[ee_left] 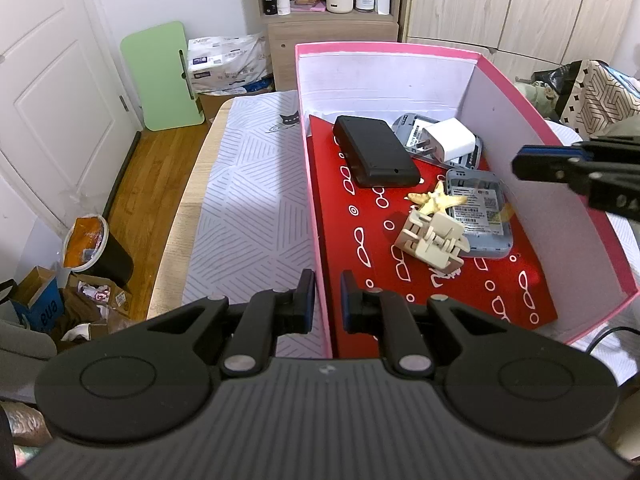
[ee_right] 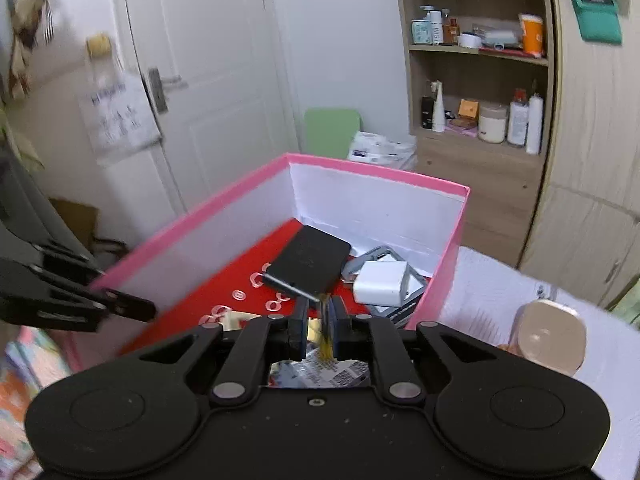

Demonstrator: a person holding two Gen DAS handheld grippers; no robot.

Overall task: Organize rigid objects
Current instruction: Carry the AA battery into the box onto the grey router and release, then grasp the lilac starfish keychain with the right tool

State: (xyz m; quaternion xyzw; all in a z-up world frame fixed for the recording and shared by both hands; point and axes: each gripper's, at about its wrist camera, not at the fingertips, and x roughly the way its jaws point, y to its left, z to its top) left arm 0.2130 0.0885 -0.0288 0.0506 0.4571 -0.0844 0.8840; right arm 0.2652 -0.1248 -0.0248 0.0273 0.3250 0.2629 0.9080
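Black-bodied, the left gripper (ee_left: 326, 300) fills the bottom of its own view. Its jaws are nearly together and clamp the near left wall of the pink box (ee_left: 384, 46), one pad outside and one inside.

The right gripper (ee_right: 318, 320) sits low in the middle of its view, above the box's right wall, with only a slim gap between its jaws. A thin yellowish strip (ee_right: 325, 336) shows in that gap against the right pad. I cannot tell whether it is pinched or lies below.

The box stands on the worktop (ee_left: 248, 200), which has a bare striped cloth to the left of it. Its white inner walls rise high on all sides. Its red liner (ee_left: 360, 240) is free at lower centre.

At upper centre a black slab (ee_left: 376, 152) lies flat. Beside it a white charger plug (ee_left: 450, 140) rests on a grey router. A second grey router (ee_left: 476, 212) lies to the right. A pale starfish (ee_left: 438, 200) and a beige clip (ee_left: 432, 244) touch it.
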